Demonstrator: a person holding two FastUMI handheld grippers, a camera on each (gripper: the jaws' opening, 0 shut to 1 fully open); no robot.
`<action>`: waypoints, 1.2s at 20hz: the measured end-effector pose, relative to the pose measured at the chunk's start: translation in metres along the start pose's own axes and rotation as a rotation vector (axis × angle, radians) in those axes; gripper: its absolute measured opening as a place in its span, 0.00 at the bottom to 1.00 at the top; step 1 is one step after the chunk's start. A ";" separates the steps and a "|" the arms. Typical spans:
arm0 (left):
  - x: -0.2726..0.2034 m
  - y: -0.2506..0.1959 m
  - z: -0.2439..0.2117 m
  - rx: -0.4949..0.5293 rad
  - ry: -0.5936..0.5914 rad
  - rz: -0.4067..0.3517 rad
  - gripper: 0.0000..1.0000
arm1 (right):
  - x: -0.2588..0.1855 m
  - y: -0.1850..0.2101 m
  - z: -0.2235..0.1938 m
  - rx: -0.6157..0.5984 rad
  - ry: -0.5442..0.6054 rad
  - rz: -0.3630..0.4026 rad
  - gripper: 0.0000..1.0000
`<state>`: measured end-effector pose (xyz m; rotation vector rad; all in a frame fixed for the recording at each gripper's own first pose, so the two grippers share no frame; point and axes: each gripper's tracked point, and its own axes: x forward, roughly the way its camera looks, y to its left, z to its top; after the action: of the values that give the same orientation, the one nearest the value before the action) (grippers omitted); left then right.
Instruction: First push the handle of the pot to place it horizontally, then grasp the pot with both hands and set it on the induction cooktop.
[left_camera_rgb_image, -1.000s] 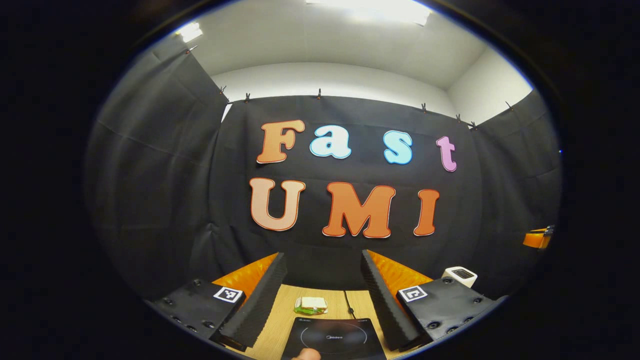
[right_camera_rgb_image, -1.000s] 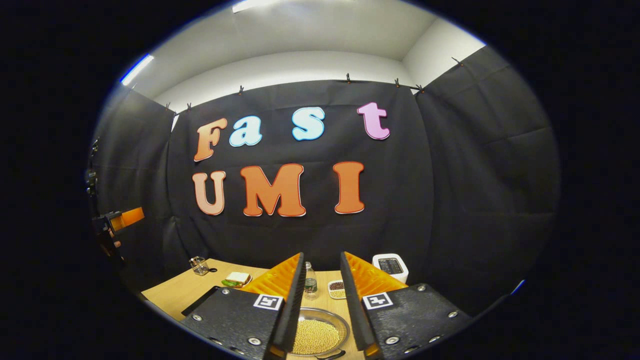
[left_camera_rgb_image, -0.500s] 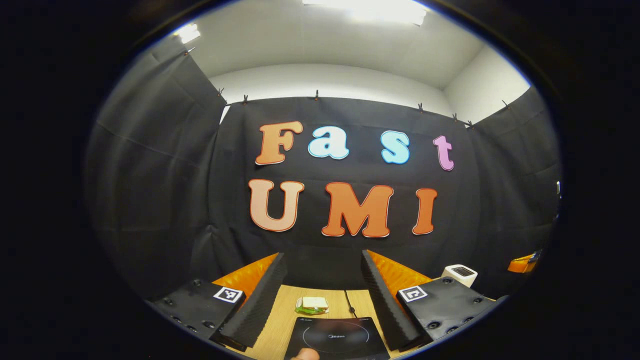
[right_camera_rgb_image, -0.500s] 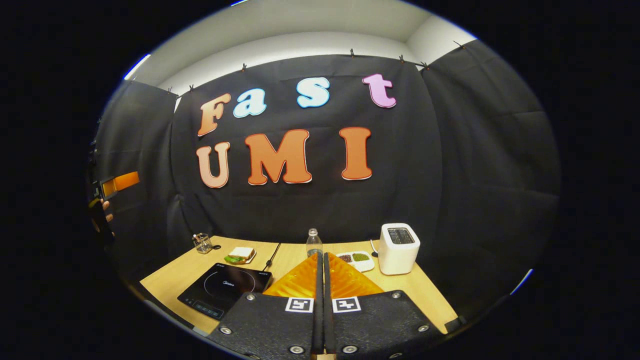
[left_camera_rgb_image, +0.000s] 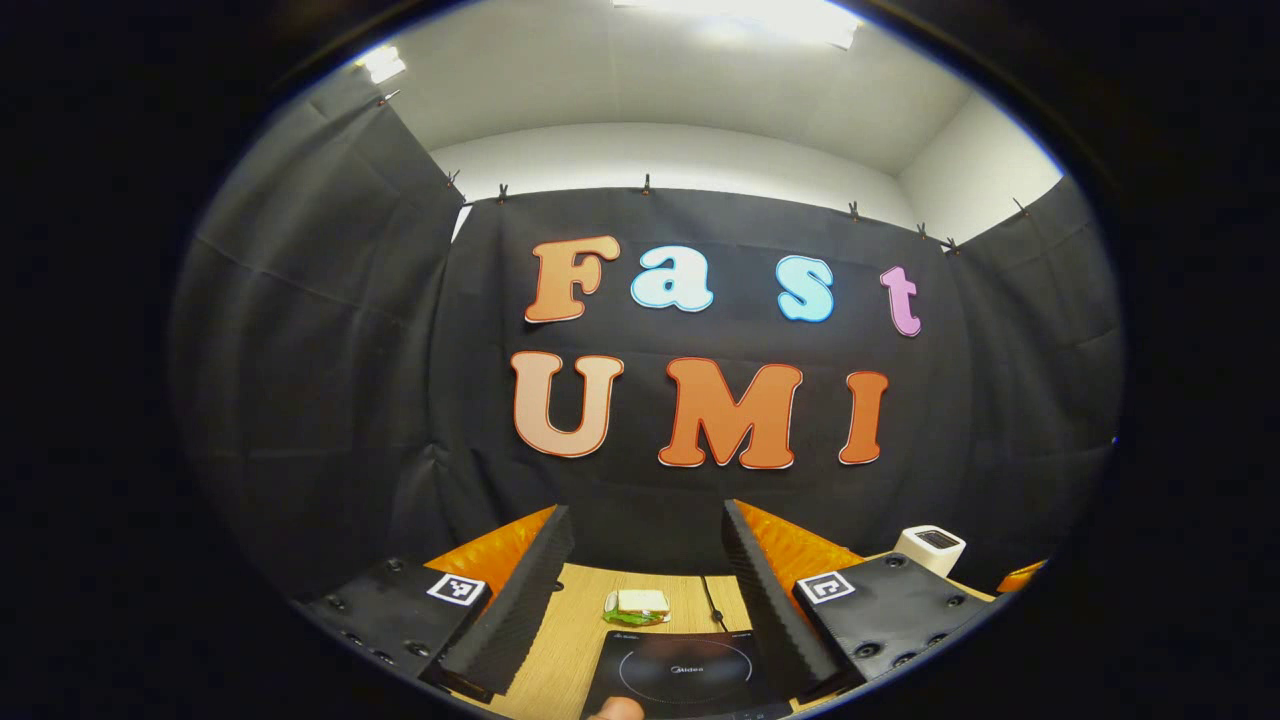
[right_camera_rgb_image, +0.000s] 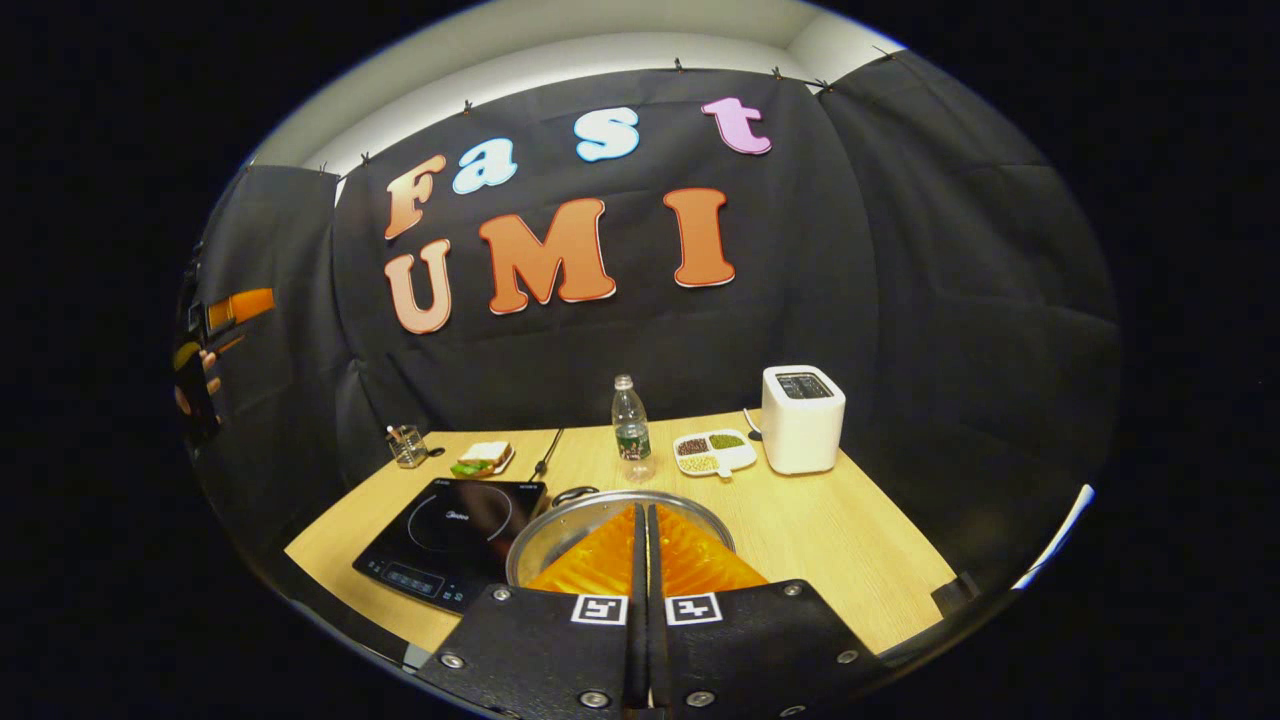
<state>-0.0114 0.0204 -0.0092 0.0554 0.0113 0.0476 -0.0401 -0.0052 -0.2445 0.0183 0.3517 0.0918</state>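
- the pot (right_camera_rgb_image: 560, 525) sits on the table (right_camera_rgb_image: 850, 545) in the right gripper view, just right of the induction cooktop (right_camera_rgb_image: 455, 535), rim touching or almost touching its edge, can't tell which
- one small dark handle (right_camera_rgb_image: 574, 493) pokes out at the pot's far rim; the near side of the pot is hidden behind the gripper
- right gripper (right_camera_rgb_image: 641, 520) hangs over the near part of the pot, jaws pressed together with nothing between them
- the cooktop is flat, black, nothing on top of it. In the left gripper view it (left_camera_rgb_image: 680, 675) shows low down between the fingers
- left gripper (left_camera_rgb_image: 645, 560) has its jaws spread wide, holding nothing, aimed at the booth wall above the cooktop
- a fingertip (left_camera_rgb_image: 615, 709) peeks in at the very bottom edge of the left gripper view
- behind the cooktop: a sandwich on a small plate (right_camera_rgb_image: 485, 457) and a little glass jar (right_camera_rgb_image: 405, 446) near the far left corner
- middle back: a water bottle (right_camera_rgb_image: 629, 428) standing upright, then a divided dish of beans (right_camera_rgb_image: 712, 452), then a white toaster (right_camera_rgb_image: 803, 418) just right of the dish
- far left in the right gripper view you can make out the other gripper and the hand (right_camera_rgb_image: 195, 385) holding it, up off the table
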 end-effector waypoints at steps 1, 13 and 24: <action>-0.002 -0.001 0.000 0.000 -0.002 -0.003 0.97 | 0.001 -0.003 -0.011 -0.018 0.010 -0.018 0.00; -0.006 -0.005 -0.008 0.006 0.022 -0.015 0.97 | 0.013 0.028 -0.148 -0.109 0.304 0.059 0.00; -0.007 -0.005 -0.006 0.005 0.014 -0.008 0.98 | 0.036 0.014 -0.190 -0.088 0.415 0.018 0.00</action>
<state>-0.0182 0.0156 -0.0150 0.0595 0.0252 0.0401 -0.0735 0.0128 -0.4341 -0.0859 0.7617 0.1293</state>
